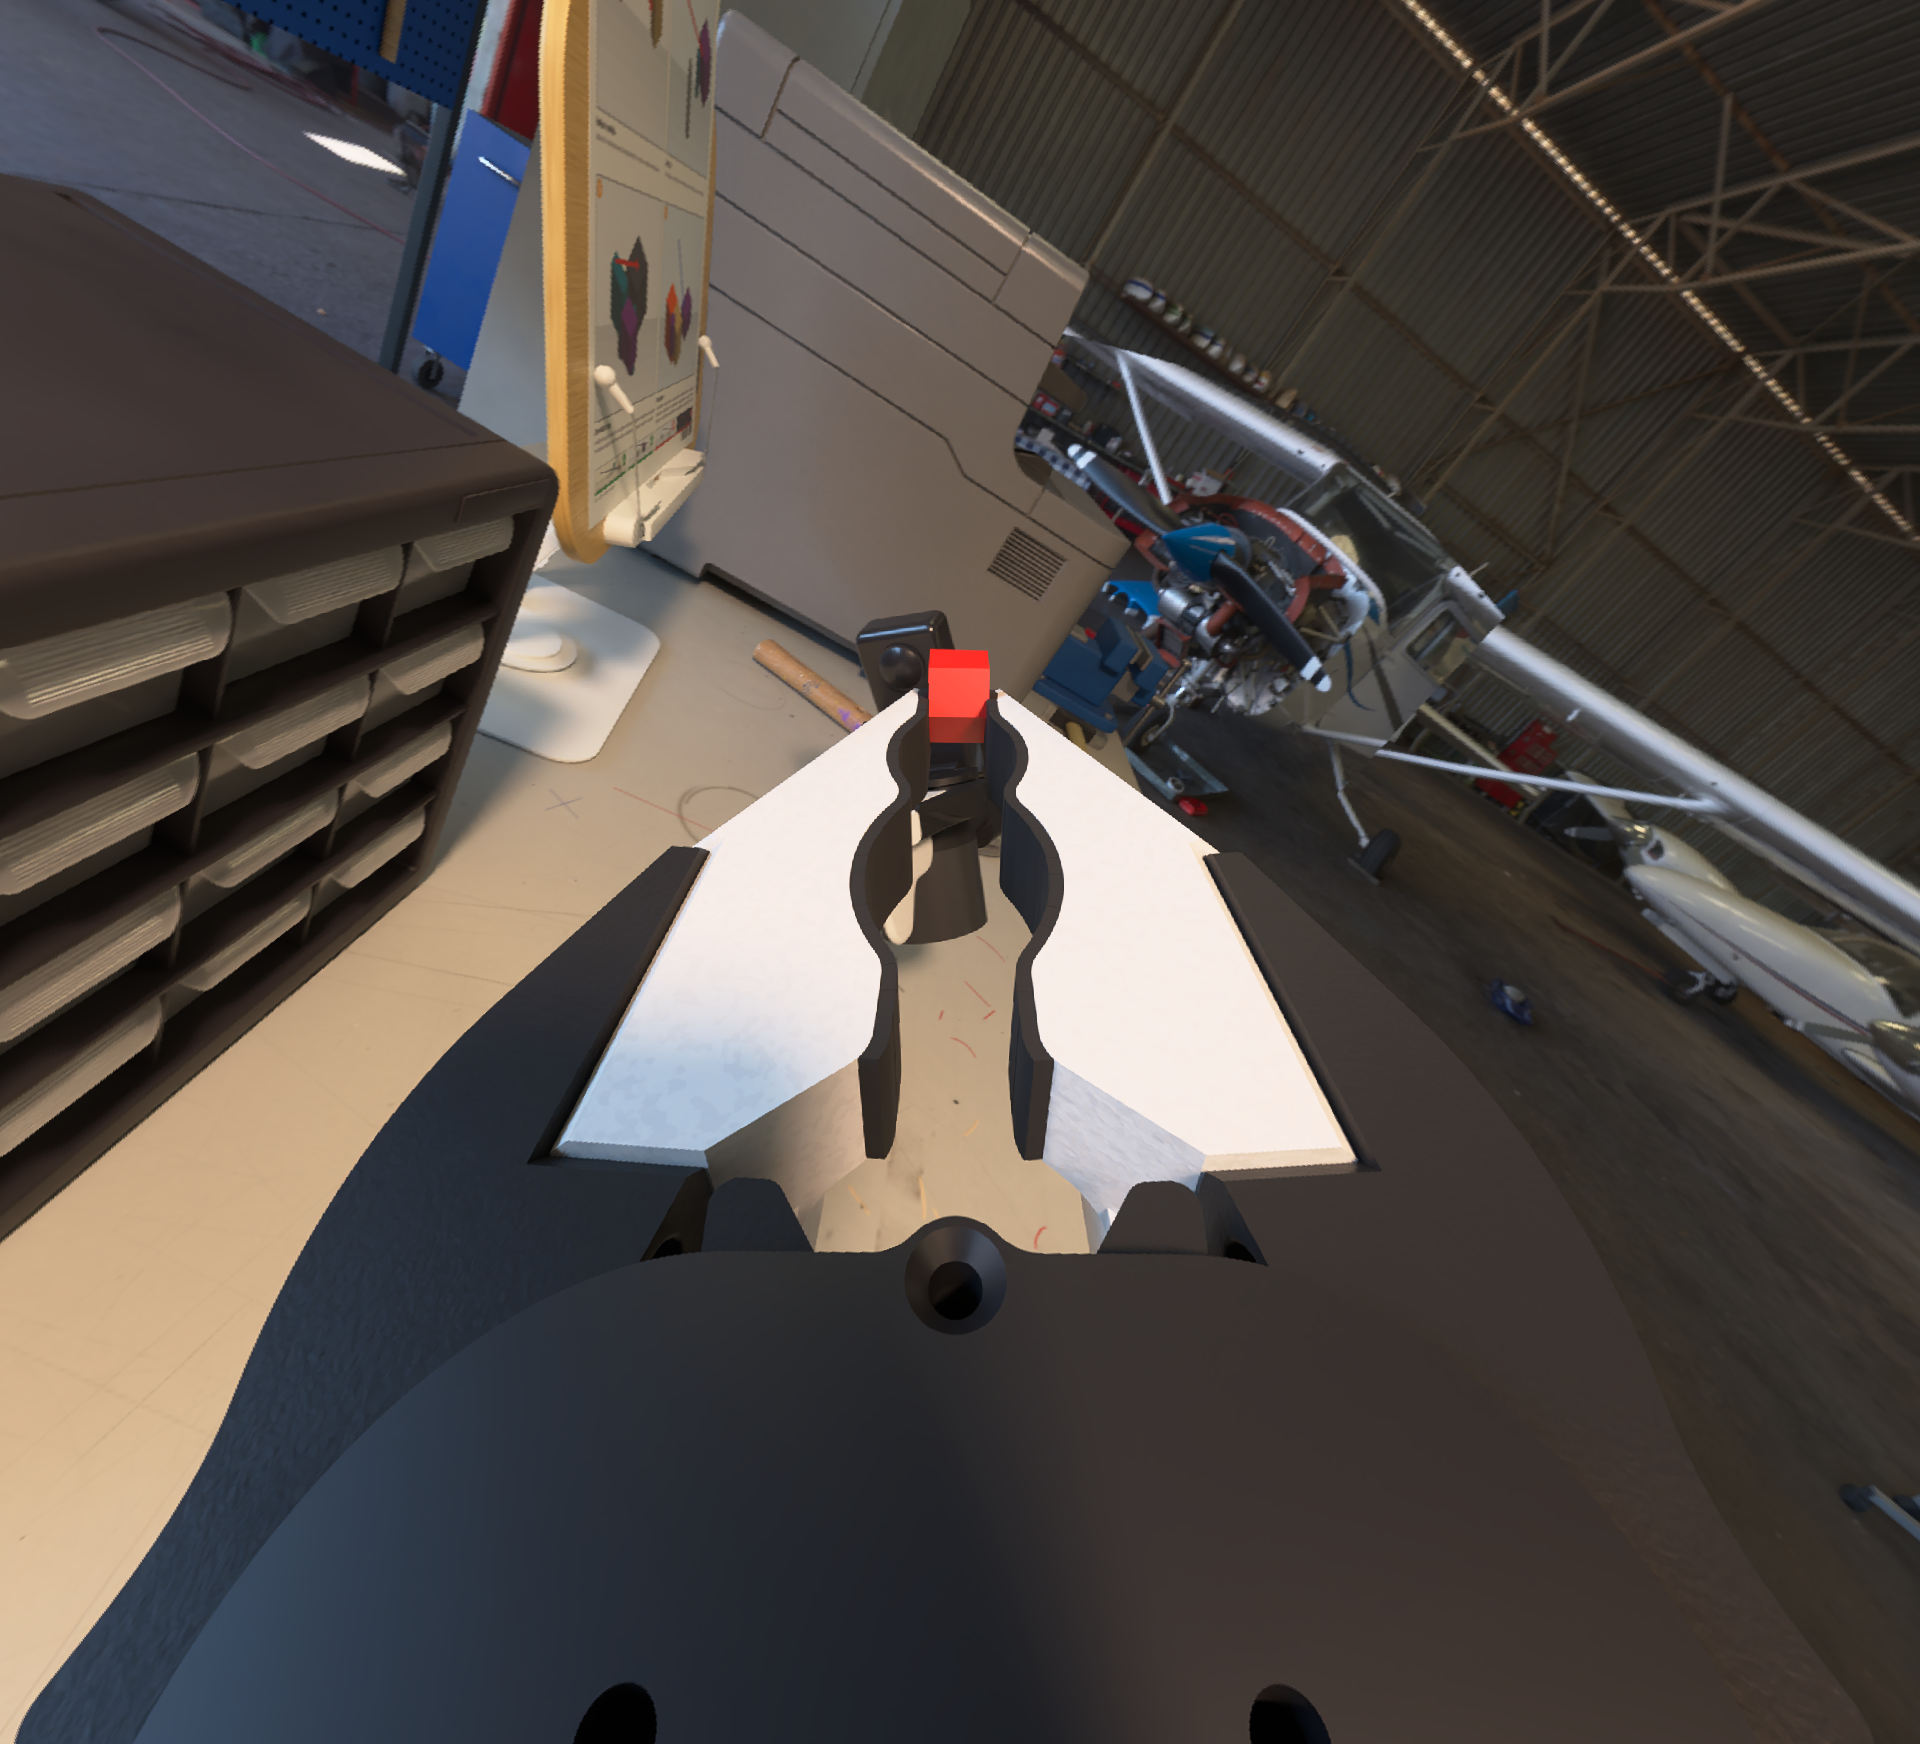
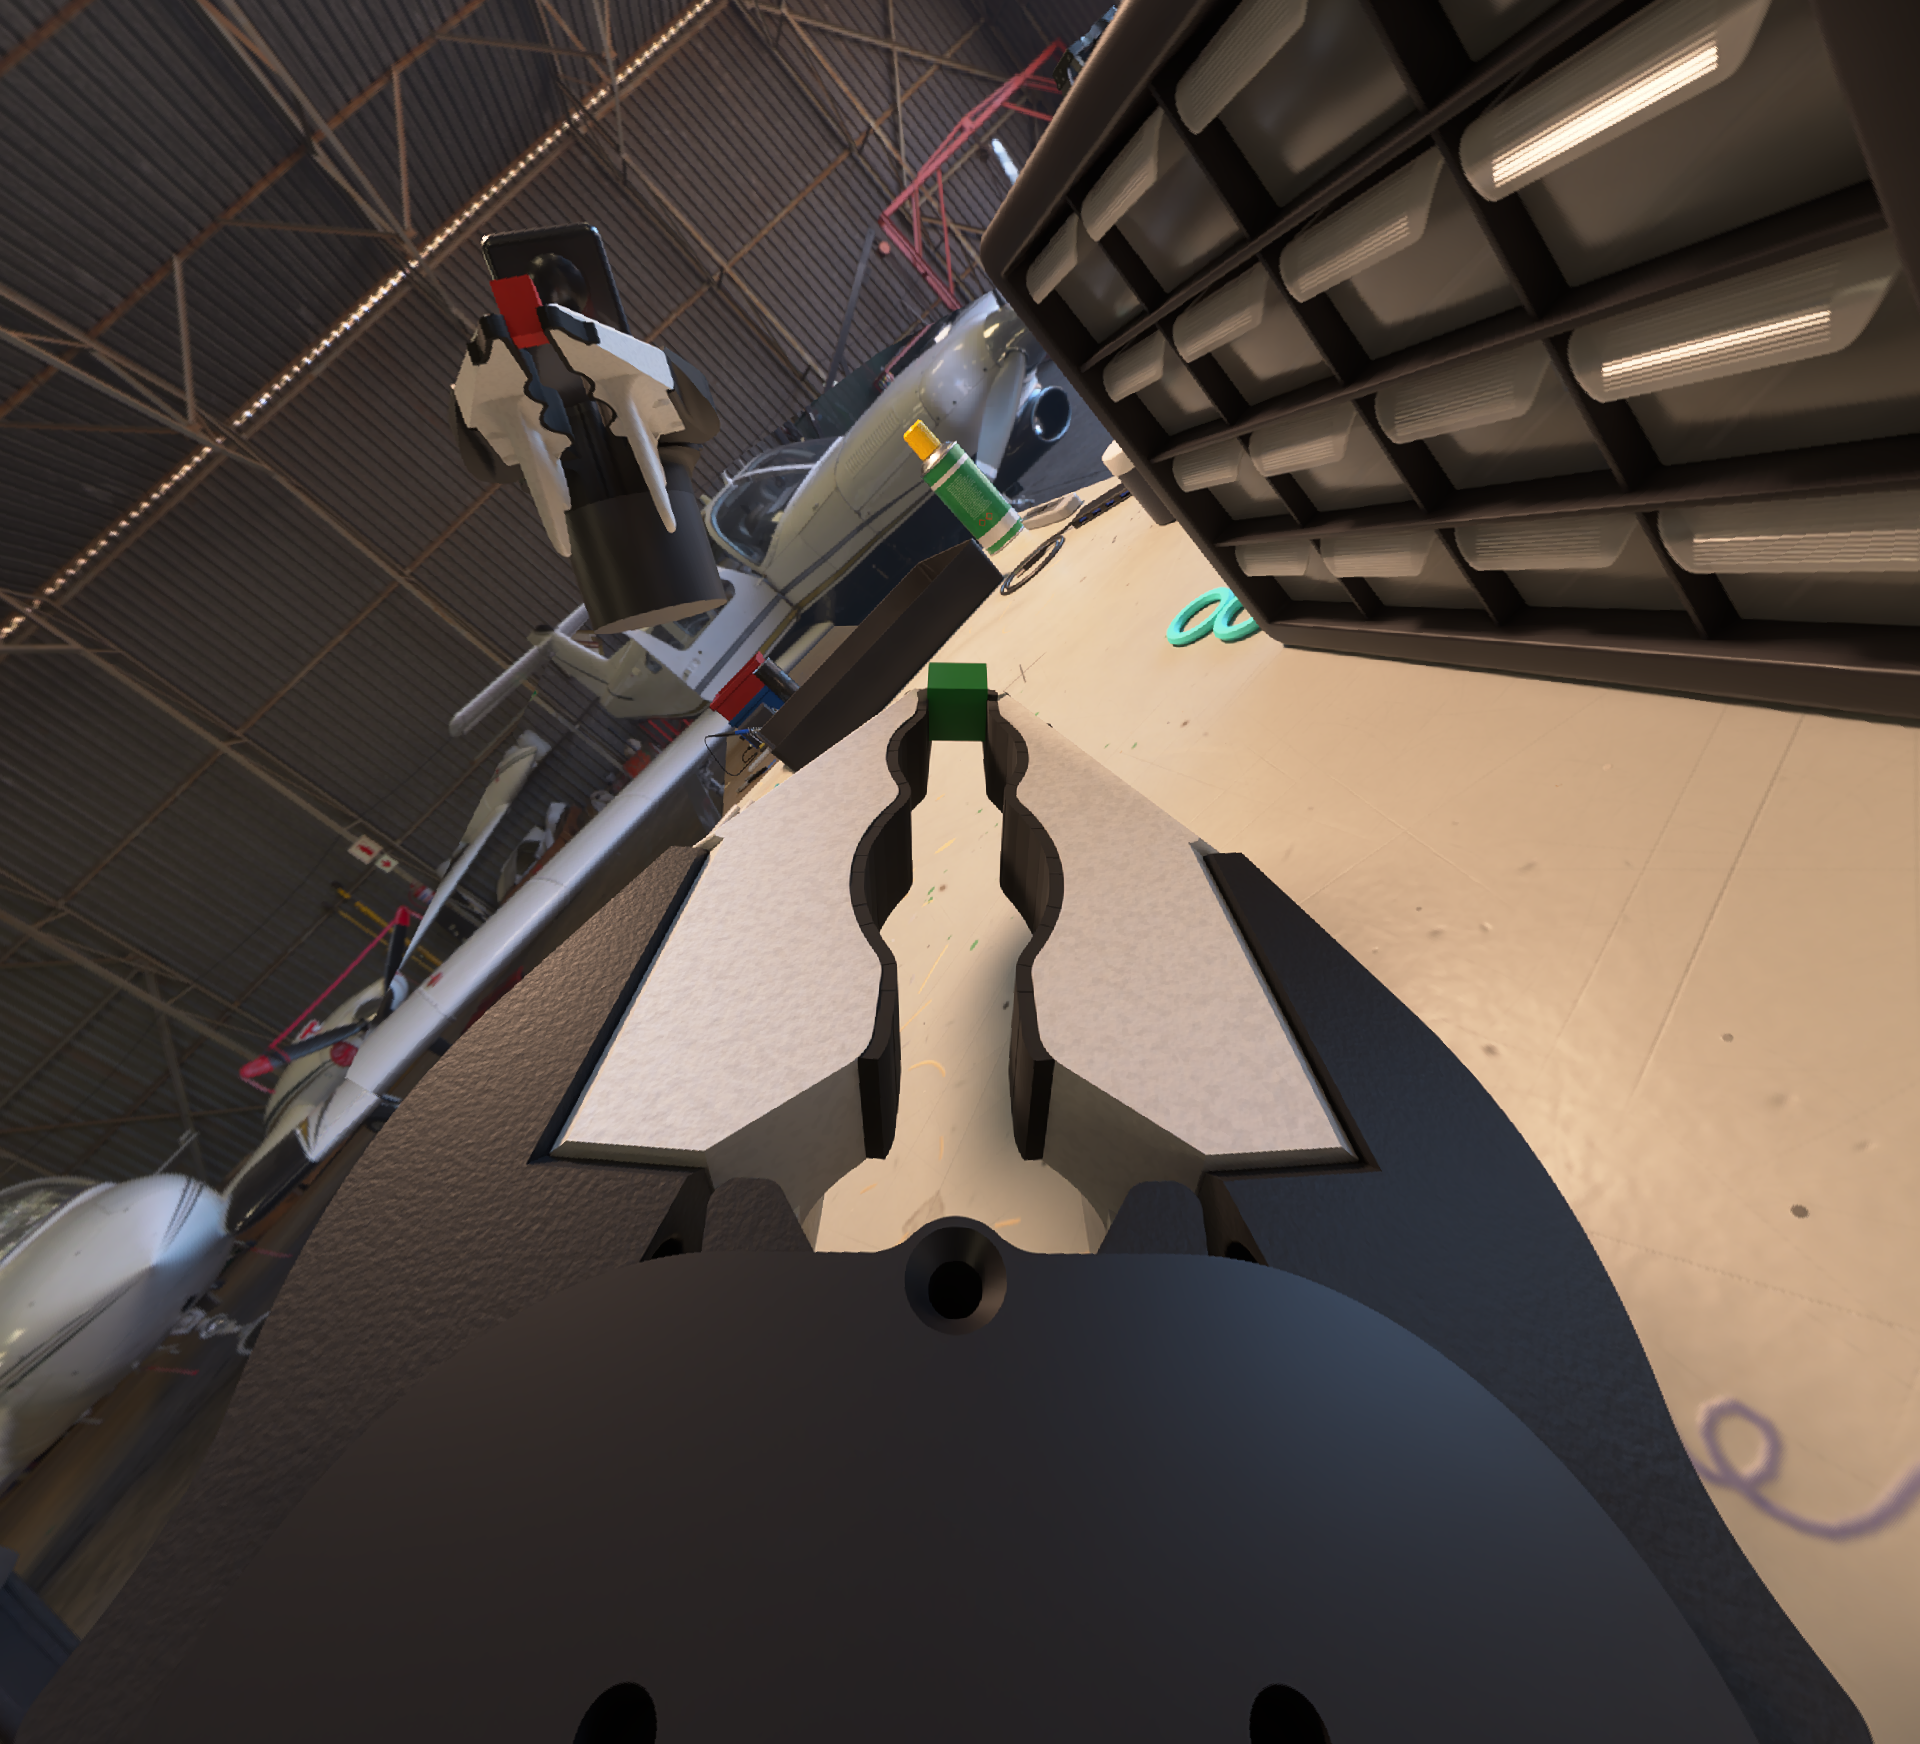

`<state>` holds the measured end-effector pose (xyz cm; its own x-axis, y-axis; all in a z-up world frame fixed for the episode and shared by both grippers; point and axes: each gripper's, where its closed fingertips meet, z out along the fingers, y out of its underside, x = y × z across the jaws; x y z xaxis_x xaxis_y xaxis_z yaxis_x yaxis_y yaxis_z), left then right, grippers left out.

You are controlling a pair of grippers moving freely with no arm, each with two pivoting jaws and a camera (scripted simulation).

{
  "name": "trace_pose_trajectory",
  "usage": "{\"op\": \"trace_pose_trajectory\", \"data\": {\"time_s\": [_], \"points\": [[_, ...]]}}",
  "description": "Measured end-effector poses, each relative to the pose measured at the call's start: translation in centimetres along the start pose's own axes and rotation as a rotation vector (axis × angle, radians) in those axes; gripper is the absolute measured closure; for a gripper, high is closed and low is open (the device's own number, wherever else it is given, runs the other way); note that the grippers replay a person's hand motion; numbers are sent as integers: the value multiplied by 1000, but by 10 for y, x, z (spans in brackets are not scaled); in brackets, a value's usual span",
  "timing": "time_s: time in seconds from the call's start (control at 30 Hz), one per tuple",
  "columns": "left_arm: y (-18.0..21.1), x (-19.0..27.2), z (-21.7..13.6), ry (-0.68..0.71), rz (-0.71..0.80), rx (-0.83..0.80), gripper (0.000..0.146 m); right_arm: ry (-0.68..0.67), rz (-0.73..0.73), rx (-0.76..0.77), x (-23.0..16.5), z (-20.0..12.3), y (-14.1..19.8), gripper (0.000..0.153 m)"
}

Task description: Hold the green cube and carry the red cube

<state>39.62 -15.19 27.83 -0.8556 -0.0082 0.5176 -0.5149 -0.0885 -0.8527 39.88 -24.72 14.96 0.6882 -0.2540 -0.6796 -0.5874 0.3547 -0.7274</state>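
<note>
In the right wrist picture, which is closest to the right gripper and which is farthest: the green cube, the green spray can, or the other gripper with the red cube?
1. green cube: pinched at the tips of the right gripper.
2. green spray can: farther ahead on the table, just right of centre.
3. left gripper: up in the air to the left, holding the red cube. Its rank against the can is a close call.

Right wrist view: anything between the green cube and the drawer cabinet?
Right wrist view: bare tabletop only. The green cube sits in the right gripper; the drawer cabinet stands apart.
</note>
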Motion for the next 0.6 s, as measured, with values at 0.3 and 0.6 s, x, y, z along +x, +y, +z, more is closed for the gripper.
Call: {"op": "trace_pose_trajectory", "data": {"time_s": [0.3,0.6], "points": [[-7,11,-4,35,-2,26,137,-7,-57,-5,-9,3,-2,144],[-13,18,-9,56,4,40,137,-1,-55,-6,-8,1,-2,144]]}}
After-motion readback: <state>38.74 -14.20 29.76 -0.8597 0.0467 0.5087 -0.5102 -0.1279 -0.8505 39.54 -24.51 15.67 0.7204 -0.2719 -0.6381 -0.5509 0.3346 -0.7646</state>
